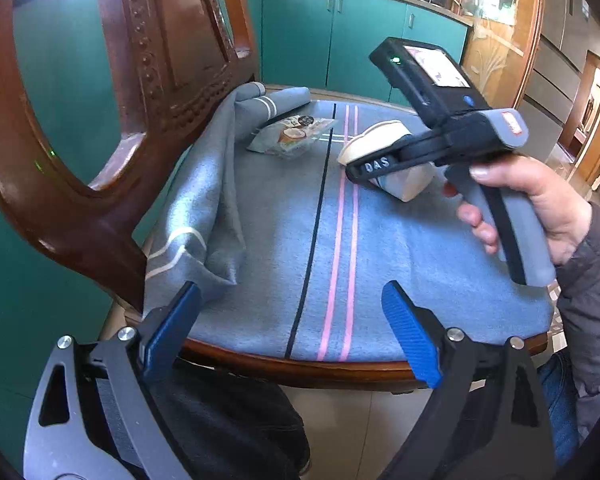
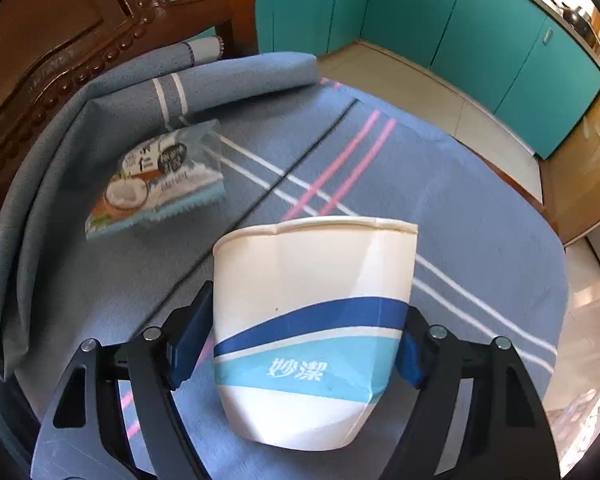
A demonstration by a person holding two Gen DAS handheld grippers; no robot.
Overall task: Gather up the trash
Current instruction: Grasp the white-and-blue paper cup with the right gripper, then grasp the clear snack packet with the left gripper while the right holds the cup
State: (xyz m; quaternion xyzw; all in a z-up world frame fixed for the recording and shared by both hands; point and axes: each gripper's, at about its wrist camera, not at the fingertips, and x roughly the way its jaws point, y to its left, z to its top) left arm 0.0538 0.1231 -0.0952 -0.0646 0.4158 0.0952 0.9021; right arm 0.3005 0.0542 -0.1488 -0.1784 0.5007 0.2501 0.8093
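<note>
Cup (image 2: 312,332) between right gripper (image 2: 300,340) pads (dented).

From your left wrist view, the right gripper (image 1: 374,168) covers the middle of the paper cup (image 1: 380,140), so only its rim and base show. The snack wrapper (image 1: 292,136) is too small there to read its print. Your right hand (image 1: 540,208) is cut off by the right edge at the sleeve. In the right wrist view, the cup's far side and inside are hidden, the wrapper's (image 2: 160,180) lettering is blurred, and the floor at the lower right edge is smeared.
</note>
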